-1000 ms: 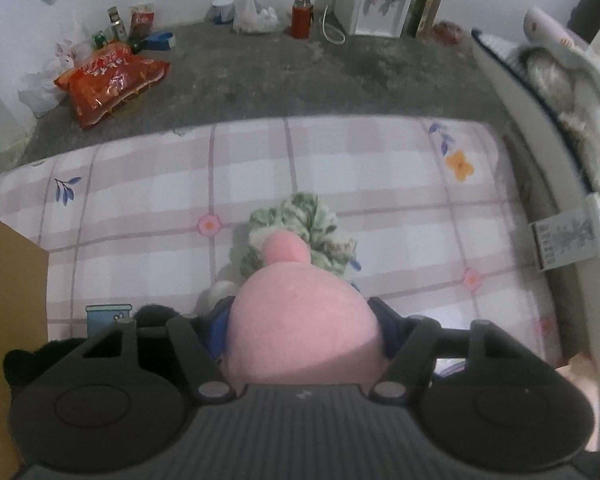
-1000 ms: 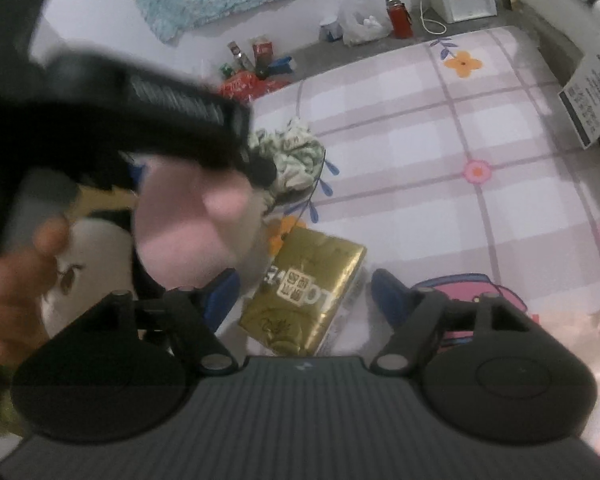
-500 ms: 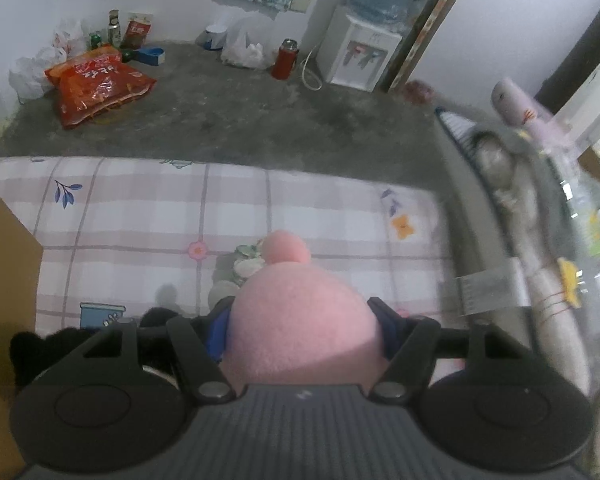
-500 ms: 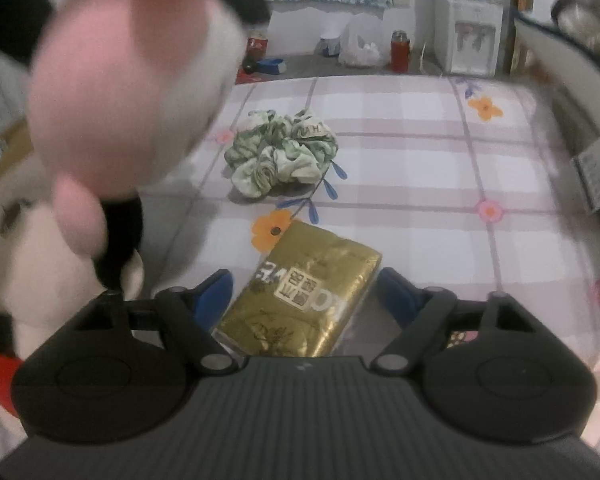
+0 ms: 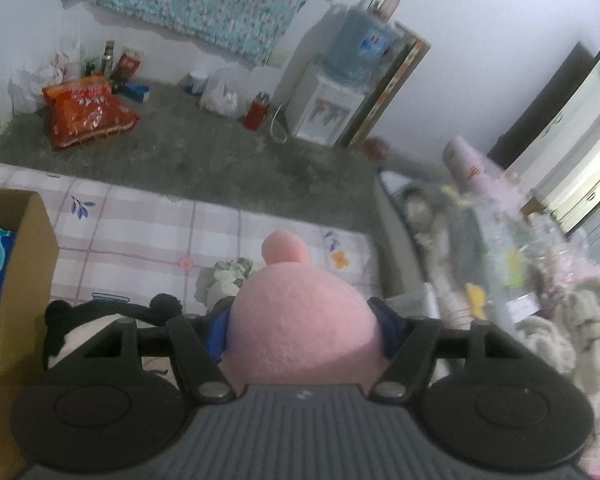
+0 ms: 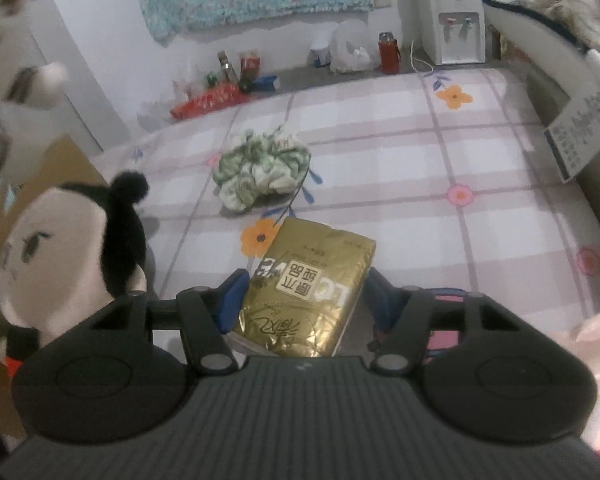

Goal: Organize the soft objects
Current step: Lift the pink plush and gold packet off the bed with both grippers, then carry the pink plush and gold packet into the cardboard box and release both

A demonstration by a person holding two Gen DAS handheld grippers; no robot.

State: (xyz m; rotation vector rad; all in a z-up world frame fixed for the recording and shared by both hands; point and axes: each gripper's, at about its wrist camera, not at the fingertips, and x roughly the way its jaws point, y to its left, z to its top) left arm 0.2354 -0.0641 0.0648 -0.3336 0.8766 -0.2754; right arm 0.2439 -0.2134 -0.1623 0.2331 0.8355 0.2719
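Left gripper (image 5: 302,330) pinches a pink plush toy (image 5: 304,320), hiding the bed; only the right view shows the right gripper (image 6: 304,292) spread around a gold foil packet (image 6: 308,284), the green fabric scrunchie (image 6: 262,170) farther off.

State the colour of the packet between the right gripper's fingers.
Gold packet, clearest in the right wrist view.

The left gripper (image 5: 302,330) is full: a big pink toy (image 5: 304,320) fills the gap between its fingers and blocks the middle of its view. At 9 o'clock stands a brown box (image 5: 24,248) with an open top. A black and white doll (image 5: 80,328) lies just beside the box, at 8 o'clock. Bare bed sheet (image 5: 140,232) lies between 10 and 12 o'clock.

The right gripper (image 6: 302,296) has a gold packet (image 6: 312,284) between its fingers. A green cloth bundle (image 6: 260,168) lies at 12 o'clock. The doll (image 6: 60,256) blocks 9 o'clock. From 1 to 3 o'clock the sheet (image 6: 480,160) is bare
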